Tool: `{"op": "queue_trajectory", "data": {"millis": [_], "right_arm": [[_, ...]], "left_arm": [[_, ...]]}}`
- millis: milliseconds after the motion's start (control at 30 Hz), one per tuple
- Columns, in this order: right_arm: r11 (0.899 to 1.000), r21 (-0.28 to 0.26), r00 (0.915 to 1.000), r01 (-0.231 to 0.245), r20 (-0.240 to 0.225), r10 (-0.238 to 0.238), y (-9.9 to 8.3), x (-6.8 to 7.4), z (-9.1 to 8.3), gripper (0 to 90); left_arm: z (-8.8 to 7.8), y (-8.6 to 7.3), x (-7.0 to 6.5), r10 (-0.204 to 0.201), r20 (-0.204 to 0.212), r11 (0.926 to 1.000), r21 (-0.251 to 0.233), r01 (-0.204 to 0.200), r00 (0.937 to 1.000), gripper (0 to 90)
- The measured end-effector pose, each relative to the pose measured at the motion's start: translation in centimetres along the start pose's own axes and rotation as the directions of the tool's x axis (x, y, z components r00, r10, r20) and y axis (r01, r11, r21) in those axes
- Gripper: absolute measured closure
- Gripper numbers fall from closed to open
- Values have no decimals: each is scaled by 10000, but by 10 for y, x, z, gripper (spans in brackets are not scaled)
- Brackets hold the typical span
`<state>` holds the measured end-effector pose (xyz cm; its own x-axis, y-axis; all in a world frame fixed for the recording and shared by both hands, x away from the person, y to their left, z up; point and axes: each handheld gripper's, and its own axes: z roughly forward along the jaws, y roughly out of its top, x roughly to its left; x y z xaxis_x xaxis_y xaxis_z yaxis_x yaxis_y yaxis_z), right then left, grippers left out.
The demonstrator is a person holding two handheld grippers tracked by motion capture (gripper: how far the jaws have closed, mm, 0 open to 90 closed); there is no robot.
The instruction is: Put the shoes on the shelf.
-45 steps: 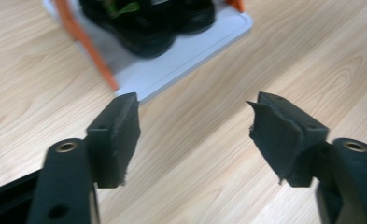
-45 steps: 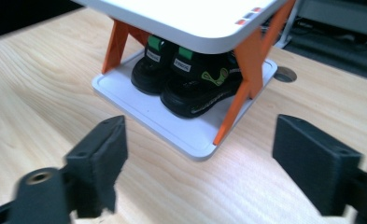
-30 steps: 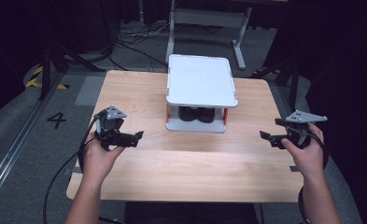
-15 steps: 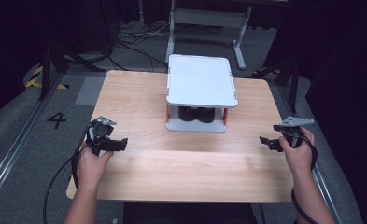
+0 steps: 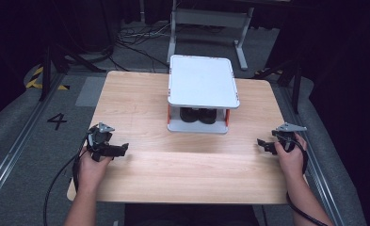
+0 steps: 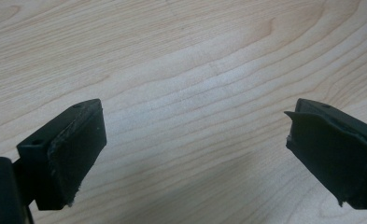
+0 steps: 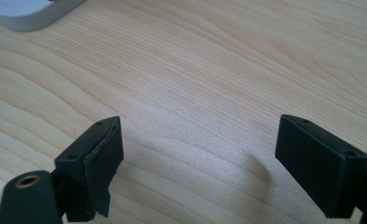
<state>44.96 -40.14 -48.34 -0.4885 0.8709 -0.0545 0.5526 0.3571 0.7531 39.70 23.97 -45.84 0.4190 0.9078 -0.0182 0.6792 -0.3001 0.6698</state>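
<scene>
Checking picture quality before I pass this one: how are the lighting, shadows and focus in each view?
High view: wooden table evenly lit, surroundings nearly black, white shelf unit slightly washed out. Left gripper view: grain sharp, open left gripper softly blurred. Right gripper view: right gripper open, faint jaw shadows on the wood.

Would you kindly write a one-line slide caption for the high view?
Two open hand-held claws, left and right, flank a white two-tier rack on a wooden table.
</scene>
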Motion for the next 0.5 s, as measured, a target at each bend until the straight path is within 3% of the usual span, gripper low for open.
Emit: {"op": "queue_trajectory", "data": {"millis": [200,300,500], "right_arm": [[9999,127,10000,-46,-2,46,-1,0,4,147],[9971,320,9975,-690,-149,696,0,-3,6,134],[9970,337,9975,-692,-123,696,0,-3,6,132]], "left_arm": [[8,-3,4,-146,93,9999,0,146,9998,18],[12,-3,6,-128,129,9998,143,126,9998,2],[19,-4,8,-41,329,9979,640,20,9995,0]]}}
